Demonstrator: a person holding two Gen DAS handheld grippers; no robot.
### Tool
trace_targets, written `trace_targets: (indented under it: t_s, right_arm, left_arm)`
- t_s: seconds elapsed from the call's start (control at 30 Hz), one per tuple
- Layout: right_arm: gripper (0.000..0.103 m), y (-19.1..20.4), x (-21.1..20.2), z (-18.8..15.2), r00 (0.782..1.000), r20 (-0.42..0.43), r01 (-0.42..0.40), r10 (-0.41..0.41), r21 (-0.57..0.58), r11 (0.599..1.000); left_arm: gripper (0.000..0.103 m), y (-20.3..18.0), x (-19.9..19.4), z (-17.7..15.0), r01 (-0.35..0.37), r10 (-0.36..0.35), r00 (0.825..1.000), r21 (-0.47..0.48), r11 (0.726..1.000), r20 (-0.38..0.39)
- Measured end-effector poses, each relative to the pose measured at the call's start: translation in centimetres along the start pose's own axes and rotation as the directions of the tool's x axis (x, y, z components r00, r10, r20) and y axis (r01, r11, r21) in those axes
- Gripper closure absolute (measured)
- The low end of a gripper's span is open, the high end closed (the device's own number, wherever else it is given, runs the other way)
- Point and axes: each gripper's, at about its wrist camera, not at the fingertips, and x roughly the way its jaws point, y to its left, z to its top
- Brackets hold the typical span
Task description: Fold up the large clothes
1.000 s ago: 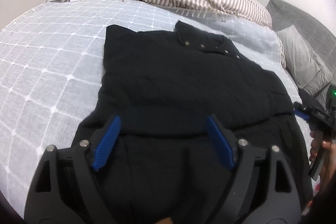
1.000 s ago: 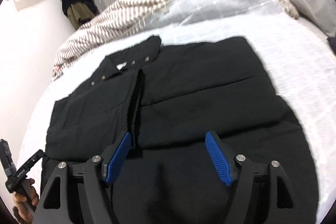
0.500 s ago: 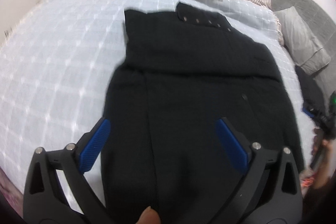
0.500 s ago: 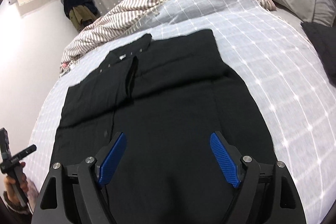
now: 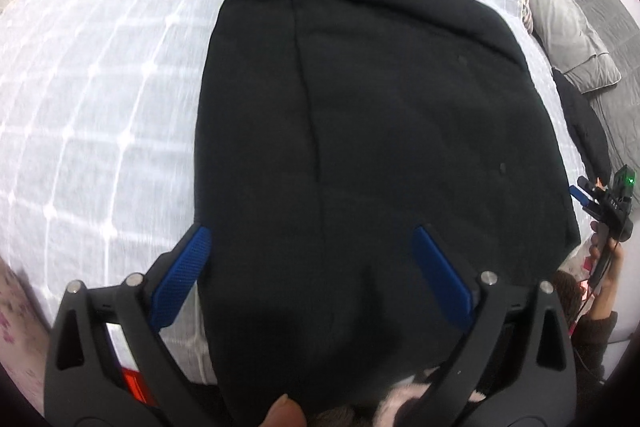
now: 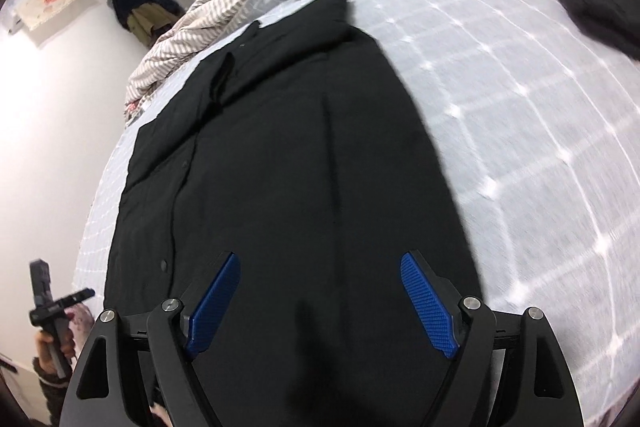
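A large black coat [image 5: 380, 115] lies flat on the pale grid-patterned bedspread [image 5: 100, 75], collar at the far end, sleeves folded in over the body. It also fills the right wrist view [image 6: 300, 167]. My left gripper [image 5: 316, 267] is open and empty above the coat's near hem on its left side. My right gripper [image 6: 320, 295] is open and empty above the near hem on the right side. The right gripper also shows at the right edge of the left wrist view [image 5: 600, 203], and the left gripper at the lower left of the right wrist view [image 6: 60, 303].
A striped blanket [image 6: 224, 15] is bunched at the head of the bed. Grey pillows [image 5: 568, 23] and a dark garment [image 5: 584, 123] lie at the right side. Dark clothes [image 6: 140, 7] hang by the curtain. The bed's near edge is just below both grippers.
Both grippers have pulled back toward the near hem of the coat and stayed open. The coat has not moved.
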Motion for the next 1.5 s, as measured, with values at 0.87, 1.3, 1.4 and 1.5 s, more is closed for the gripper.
trace_targets:
  t_s: [0.87, 1.3, 1.4, 1.5]
  right_arm:
    - [0.013, -8.2, -3.2, -4.3, 0.999, 0.031, -0.044, 0.039, 0.189, 0.981]
    - [0.032, -4.8, -0.2, -4.5, 0.949, -0.039, -0.299, 0.312, 0.193, 0.934]
    - [0.058, -4.0, 0.3, -4.5, 0.943, -0.035, -0.318, 0.331, 0.199, 0.927]
    - [0.083, -3.3, 0.4, -4.4, 0.949, -0.019, -0.305, 0.315, 0.205, 0.93]
  left_arm:
    - [0.002, 3.6, 3.3, -2.0, 0.136, -0.146, 0.979, -0.078, 0.988, -0.142]
    - [0.008, 2.9, 5.2, -3.0, 0.522, -0.548, 0.828, -0.196, 0.83, -0.121]
    - [0.031, 2.9, 5.0, -3.3, 0.538, -0.565, 0.82, -0.217, 0.815, -0.093]
    - [0.061, 3.0, 5.7, -3.7, 0.508, -0.546, 0.833, -0.267, 0.819, -0.087]
